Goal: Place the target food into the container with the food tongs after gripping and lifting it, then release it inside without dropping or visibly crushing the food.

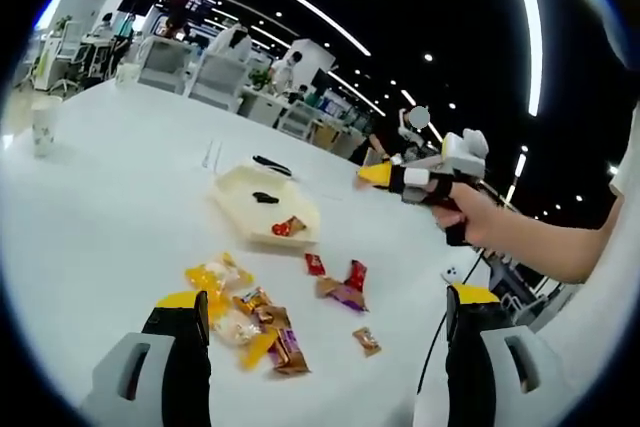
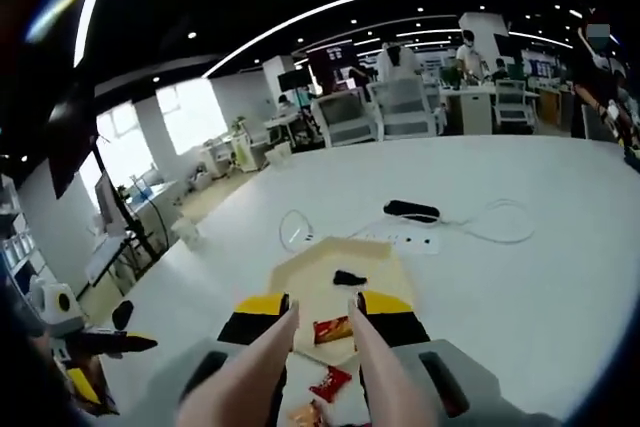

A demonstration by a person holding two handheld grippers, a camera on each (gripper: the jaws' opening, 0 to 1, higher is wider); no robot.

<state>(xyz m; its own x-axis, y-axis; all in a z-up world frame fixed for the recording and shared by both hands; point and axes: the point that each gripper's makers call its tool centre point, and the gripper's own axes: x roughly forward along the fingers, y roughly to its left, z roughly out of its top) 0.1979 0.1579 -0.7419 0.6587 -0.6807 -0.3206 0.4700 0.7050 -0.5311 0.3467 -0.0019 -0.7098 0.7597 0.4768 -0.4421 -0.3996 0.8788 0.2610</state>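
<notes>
Beige tongs over container

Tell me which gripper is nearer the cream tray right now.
Right. The right gripper holds tongs directly over the cream tray; the left gripper hangs back beyond the scattered snacks, clearly apart from it.

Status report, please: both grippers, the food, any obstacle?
Left hand-held gripper open, near loose snacks. Right hand-held gripper shut on food tongs, tongs open. Red snack lies in container. Nothing in the way.
</notes>
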